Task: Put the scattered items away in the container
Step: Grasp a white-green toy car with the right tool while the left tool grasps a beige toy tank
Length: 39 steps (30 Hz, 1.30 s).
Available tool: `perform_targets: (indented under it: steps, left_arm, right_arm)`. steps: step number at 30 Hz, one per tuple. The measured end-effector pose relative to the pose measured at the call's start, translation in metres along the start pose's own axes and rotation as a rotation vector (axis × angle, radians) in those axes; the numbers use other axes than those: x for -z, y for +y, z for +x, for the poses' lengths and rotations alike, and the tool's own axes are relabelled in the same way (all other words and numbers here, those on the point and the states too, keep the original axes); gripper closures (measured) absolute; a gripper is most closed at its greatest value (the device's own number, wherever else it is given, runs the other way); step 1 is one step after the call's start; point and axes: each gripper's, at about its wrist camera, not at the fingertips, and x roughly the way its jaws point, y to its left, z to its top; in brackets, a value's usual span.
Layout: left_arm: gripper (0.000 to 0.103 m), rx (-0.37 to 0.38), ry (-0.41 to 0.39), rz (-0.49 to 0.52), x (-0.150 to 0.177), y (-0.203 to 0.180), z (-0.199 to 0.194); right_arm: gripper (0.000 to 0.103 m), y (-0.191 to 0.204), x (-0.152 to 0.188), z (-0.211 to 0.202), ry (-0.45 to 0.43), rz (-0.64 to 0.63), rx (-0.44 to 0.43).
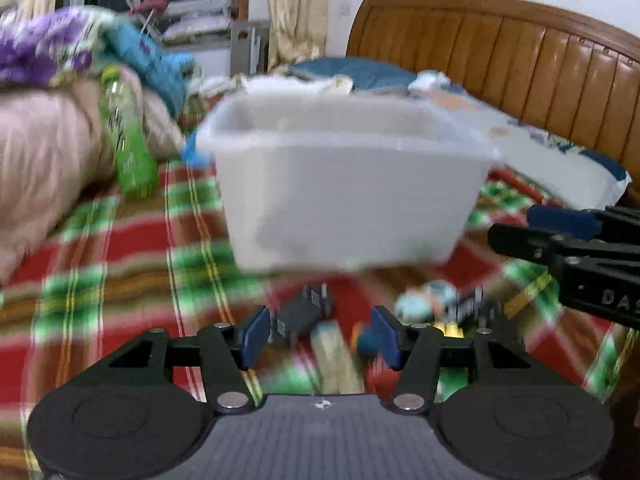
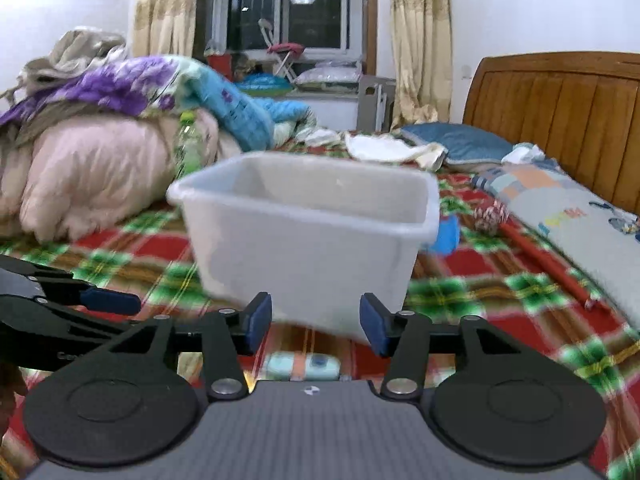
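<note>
A translucent white plastic bin (image 1: 344, 184) stands on the plaid bedspread; it also shows in the right wrist view (image 2: 308, 236). My left gripper (image 1: 322, 334) is open and empty, just in front of the bin, above blurred small items: a dark flat object (image 1: 304, 314), a pale stick (image 1: 336, 356), a light blue thing (image 1: 428, 300). My right gripper (image 2: 316, 322) is open and empty, close to the bin's near wall, with a pale green item (image 2: 302, 366) below it. Each gripper shows at the edge of the other's view.
A green bottle (image 1: 128, 144) leans on piled quilts (image 2: 92, 168) at the left. Pillows (image 2: 568, 216) and a wooden headboard (image 2: 560, 116) lie to the right. A red stick (image 2: 544, 260) and a small patterned ball (image 2: 490, 216) lie right of the bin.
</note>
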Motion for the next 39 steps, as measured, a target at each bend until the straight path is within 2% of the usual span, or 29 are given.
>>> perform_targets:
  steps: [7, 14, 17, 19, 21, 23, 31, 33, 34, 39]
  left_arm:
    - [0.045, -0.060, 0.041, -0.062, 0.028, 0.005, 0.008]
    - [0.045, 0.008, 0.067, -0.061, 0.023, -0.008, 0.029]
    - [0.052, 0.017, 0.106, -0.056, 0.026, -0.012, 0.042]
    - [0.062, 0.005, 0.098, -0.034, 0.027, -0.013, 0.042]
    - [0.062, 0.010, 0.093, -0.032, 0.027, -0.010, 0.042]
    - [0.062, 0.011, 0.091, -0.035, 0.028, -0.007, 0.040]
    - [0.062, 0.022, 0.095, -0.044, 0.027, -0.005, 0.040]
    - [0.062, 0.025, 0.094, -0.046, 0.027, -0.004, 0.040]
    - [0.062, 0.027, 0.093, -0.047, 0.028, -0.004, 0.040]
    - [0.062, 0.031, 0.091, -0.052, 0.029, -0.003, 0.039]
  right_arm:
    - [0.050, 0.000, 0.022, -0.015, 0.015, 0.007, 0.009]
    - [0.050, -0.010, 0.044, -0.019, 0.047, 0.021, 0.031]
    - [0.051, -0.014, 0.056, -0.013, 0.079, 0.026, 0.038]
    - [0.052, -0.016, 0.063, -0.008, 0.098, 0.024, 0.041]
    - [0.054, -0.015, 0.069, -0.004, 0.106, -0.004, 0.052]
    - [0.061, -0.013, 0.072, 0.001, 0.109, -0.035, 0.057]
    - [0.064, 0.004, 0.077, 0.018, 0.119, -0.140, 0.093]
    - [0.070, 0.000, 0.078, 0.023, 0.129, -0.127, 0.116]
    - [0.081, -0.002, 0.079, 0.026, 0.138, -0.119, 0.125]
    - [0.083, -0.015, 0.075, 0.020, 0.138, -0.007, 0.074]
